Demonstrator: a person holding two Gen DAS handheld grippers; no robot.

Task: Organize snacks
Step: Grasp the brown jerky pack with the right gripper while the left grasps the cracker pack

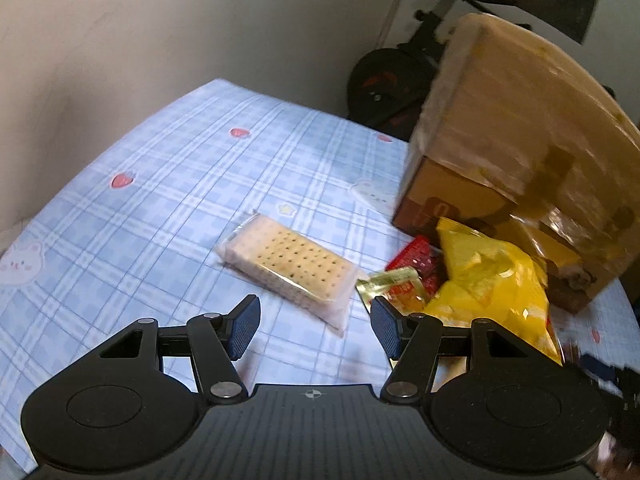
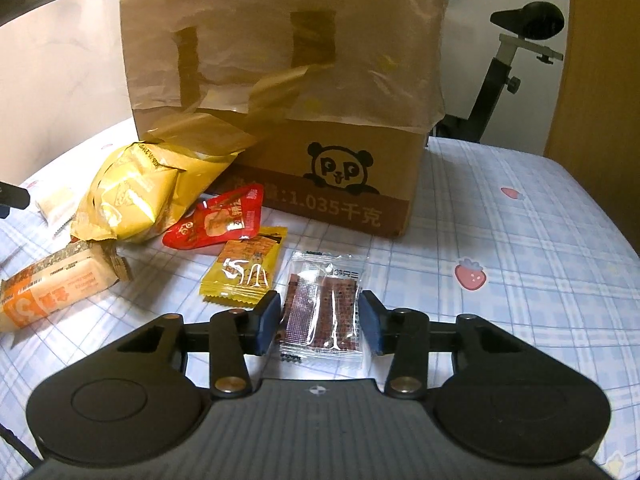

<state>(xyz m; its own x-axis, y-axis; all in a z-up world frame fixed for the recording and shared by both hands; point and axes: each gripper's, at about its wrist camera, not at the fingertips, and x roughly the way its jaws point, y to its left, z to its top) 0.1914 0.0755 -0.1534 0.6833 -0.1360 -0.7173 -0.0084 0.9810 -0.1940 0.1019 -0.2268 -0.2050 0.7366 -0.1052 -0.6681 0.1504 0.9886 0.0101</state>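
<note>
Right gripper (image 2: 319, 322) had its jaws spread on either side of a clear packet of dark dried snack (image 2: 323, 306) lying flat on the blue plaid tablecloth (image 2: 520, 248), pads close to its edges but not squeezing it. The cardboard box (image 2: 320, 176) with the panda logo sat at 12 o'clock, and a yellow sachet (image 2: 244, 272), red sachet (image 2: 218, 222) and yellow chip bag (image 2: 132, 200) were piled around 10 o'clock. Left gripper (image 1: 316, 322) was wide open and empty, with a wrapped cracker pack (image 1: 290, 266) just ahead at 12 o'clock.
</note>
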